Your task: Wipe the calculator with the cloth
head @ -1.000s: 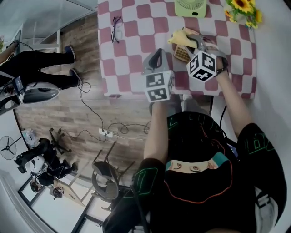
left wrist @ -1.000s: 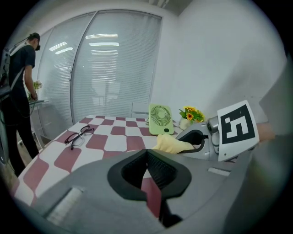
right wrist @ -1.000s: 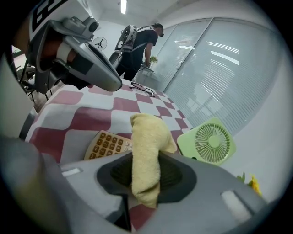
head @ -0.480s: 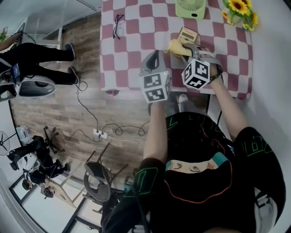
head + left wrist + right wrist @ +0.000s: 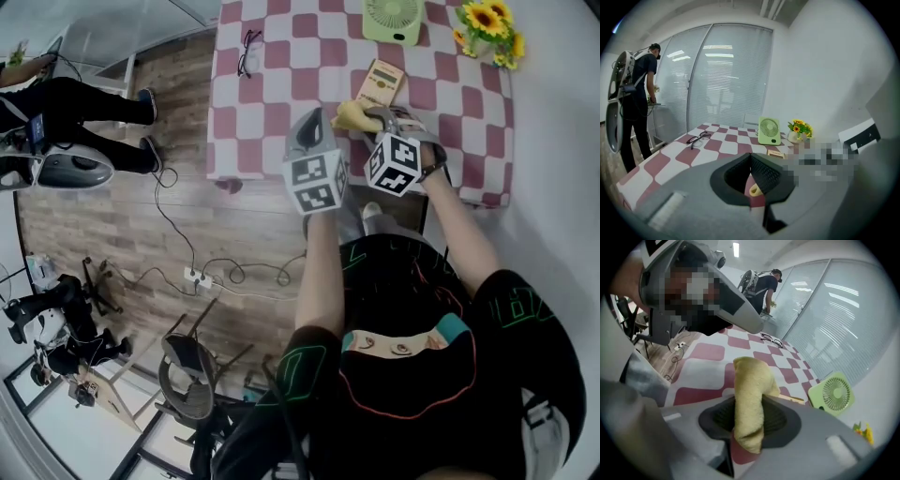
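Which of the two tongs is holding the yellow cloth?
The right tongs: the yellow cloth is pinched between its jaws, while the left tongs hold nothing.

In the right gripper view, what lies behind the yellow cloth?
A thin edge of the flat beige calculator shows just right of the yellow towelling cloth, held between the jaws of the right gripper. The cloth covers the rest of it.
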### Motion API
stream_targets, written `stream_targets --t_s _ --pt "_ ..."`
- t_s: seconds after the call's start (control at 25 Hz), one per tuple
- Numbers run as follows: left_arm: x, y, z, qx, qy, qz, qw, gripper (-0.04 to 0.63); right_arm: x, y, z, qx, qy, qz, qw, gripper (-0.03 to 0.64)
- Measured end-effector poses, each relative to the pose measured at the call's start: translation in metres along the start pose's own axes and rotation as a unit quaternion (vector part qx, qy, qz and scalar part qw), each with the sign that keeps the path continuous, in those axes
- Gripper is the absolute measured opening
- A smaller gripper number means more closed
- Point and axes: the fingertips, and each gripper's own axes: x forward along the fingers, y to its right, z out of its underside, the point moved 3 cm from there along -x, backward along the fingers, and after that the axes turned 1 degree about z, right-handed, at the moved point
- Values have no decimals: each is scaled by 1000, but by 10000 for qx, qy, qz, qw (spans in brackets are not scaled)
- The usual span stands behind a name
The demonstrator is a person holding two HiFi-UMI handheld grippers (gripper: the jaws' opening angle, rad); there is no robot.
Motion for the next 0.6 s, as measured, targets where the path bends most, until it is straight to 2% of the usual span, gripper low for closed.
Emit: stream_targets --t_s 0.16,0.24,0.32,0.48,0.6 --pt "-6 -1 -9 -61 206 -87 9997 9 -7 2 -9 747 269 -614 9949 122" --pt "-10 -1 -16 -92 339 -137 9993 9 -15 14 -14 1235 484 -647 9890 123" --pt "-16 -2 -24 -118 471 -192 9986 9 -27 33 -17 1841 793 -547 9782 123" --pt "-25 4 -44 -71 756 -212 9969 9 -64 82 -10 3057 1510 21 9401 123" --pt "-31 16 -62 36 983 -115 9951 9 -102 108 3 3787 2110 465 8999 121"
